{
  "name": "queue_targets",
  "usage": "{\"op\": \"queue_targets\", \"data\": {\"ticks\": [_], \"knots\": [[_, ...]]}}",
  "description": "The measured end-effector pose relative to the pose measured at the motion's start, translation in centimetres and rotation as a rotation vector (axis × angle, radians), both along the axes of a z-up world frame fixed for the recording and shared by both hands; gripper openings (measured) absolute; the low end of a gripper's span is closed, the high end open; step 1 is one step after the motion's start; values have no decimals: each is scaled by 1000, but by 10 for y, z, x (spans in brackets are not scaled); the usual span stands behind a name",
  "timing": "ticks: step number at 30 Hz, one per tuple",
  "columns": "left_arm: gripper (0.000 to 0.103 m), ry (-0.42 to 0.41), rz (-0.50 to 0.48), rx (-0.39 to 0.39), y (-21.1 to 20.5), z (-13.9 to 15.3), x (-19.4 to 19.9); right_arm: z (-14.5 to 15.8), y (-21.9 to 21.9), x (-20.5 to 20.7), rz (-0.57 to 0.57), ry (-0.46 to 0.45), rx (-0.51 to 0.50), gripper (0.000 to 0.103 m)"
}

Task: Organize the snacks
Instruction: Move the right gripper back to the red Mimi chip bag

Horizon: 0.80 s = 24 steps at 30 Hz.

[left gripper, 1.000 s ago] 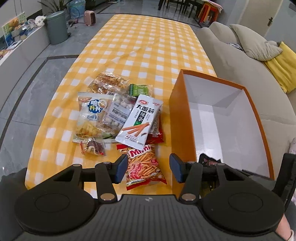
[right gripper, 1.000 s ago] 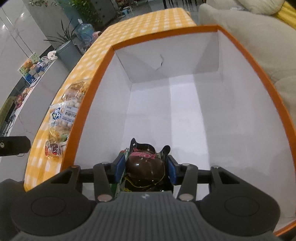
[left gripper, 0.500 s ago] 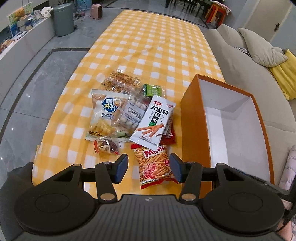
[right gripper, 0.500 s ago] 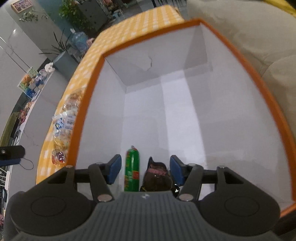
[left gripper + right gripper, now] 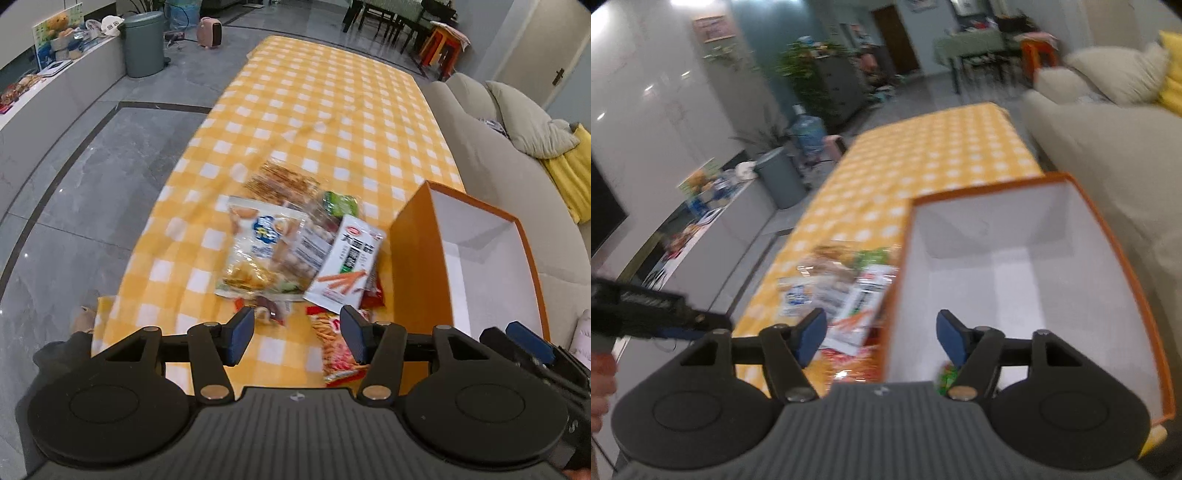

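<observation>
My right gripper (image 5: 881, 338) is opening, nothing between its pads; the snack I carried now lies in the box (image 5: 1123, 258). Left gripper (image 5: 295, 334), spread and empty, hangs over the snacks (image 5: 280, 243) left of the box, next to go.

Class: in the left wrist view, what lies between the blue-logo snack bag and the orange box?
The white packet printed with orange sticks lies between bag and box, over a red pack.

Snack packets (image 5: 295, 251) beside orange box (image 5: 421, 258)
</observation>
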<state>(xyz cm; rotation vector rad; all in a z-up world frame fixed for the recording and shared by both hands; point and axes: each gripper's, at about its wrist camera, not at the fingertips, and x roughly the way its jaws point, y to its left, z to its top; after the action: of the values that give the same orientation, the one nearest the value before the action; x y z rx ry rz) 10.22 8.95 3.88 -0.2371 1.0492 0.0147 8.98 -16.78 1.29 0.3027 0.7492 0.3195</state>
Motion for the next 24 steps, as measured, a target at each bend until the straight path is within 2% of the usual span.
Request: {"op": "queue_targets", "data": {"ticks": [5,8,12,18,21,24], "knots": [[64,-29,38,-72,30,-9,3,7,48,-14,32,-103,-114,68],[64,-44,-2,-113,38,-19,6,-1,83,-21,95,-133,-225,70],[64,-17,-21,-131,40,-37,13,-25,121,-22,108,-125,-328,70],[64,60,18,-196,53,-60,27,-64,155,-19,119,-123,-434,70],[64,66,21,-187,54,-64,30,-83,166,-10,102,-100,-516,70],[64,71,34,-175,53,-68,32,-105,178,-3,57,-79,-666,70]]}}
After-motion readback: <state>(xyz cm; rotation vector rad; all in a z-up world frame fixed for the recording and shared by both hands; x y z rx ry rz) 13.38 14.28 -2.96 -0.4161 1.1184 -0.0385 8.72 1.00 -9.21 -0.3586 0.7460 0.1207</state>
